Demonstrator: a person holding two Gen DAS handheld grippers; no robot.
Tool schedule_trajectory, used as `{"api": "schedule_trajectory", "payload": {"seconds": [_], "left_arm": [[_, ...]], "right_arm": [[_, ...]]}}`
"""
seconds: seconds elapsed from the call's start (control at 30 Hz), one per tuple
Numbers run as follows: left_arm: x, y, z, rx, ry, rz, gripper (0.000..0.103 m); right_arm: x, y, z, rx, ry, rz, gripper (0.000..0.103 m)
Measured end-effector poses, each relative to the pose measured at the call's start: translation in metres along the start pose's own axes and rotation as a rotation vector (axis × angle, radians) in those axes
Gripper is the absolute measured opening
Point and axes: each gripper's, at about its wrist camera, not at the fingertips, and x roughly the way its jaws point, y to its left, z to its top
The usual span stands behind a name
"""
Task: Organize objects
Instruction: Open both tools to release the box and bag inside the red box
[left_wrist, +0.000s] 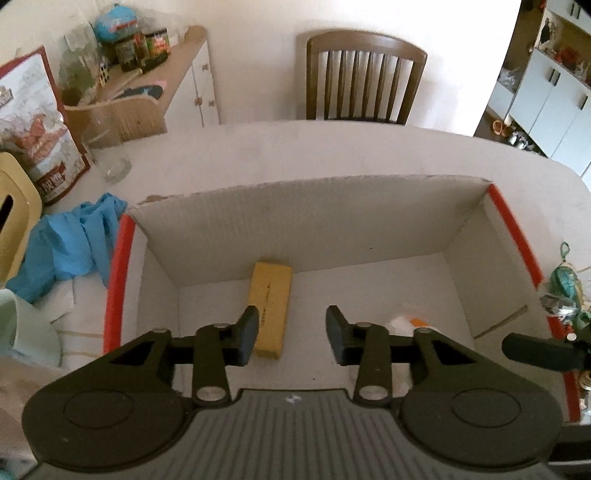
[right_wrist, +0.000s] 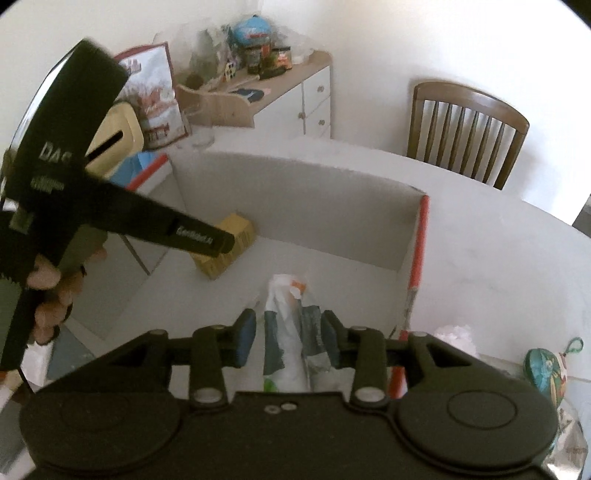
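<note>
Both grippers tilt steeply down into an open cardboard box (left_wrist: 314, 218) with red-edged side walls, standing on a pale table (left_wrist: 332, 147). A yellow oblong carton (left_wrist: 270, 302) lies flat on the box floor, long axis running from the near side toward the far wall, which its far end touches. The left gripper (left_wrist: 291, 334) hangs above it, jaws apart with nothing between them. The right gripper (right_wrist: 289, 341) has its pads on either side of a crumpled white plastic packet (right_wrist: 288, 332), long axis pointing away; whether the pads press cannot be told. A hand (right_wrist: 48, 288) holds the left gripper's handle.
</note>
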Motion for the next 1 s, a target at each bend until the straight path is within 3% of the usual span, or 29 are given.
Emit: {"api": "schedule_trajectory", "payload": {"seconds": [0.27, 0.4, 0.57, 1.0], "left_arm": [[-0.042, -0.016, -0.006, 0.008, -0.076, -0.023, 0.042], [-0.063, -0.029, -0.011, 0.023, -0.117, -0.028, 0.048], [-0.09, -0.047, -0.017, 0.033, -0.164, -0.047, 0.056], [-0.131, -0.109, -0.04, 0.042, -0.213, -0.124, 0.075]], "right_arm": [[-0.035, -0.013, -0.002, 0.035, -0.047, 0.022, 0.039], [-0.055, -0.02, -0.008, 0.053, -0.089, 0.026, 0.054], [-0.081, -0.033, -0.018, 0.062, -0.125, 0.033, 0.055], [-0.159, -0.096, -0.067, 0.111, -0.204, -0.011, 0.079]]}}
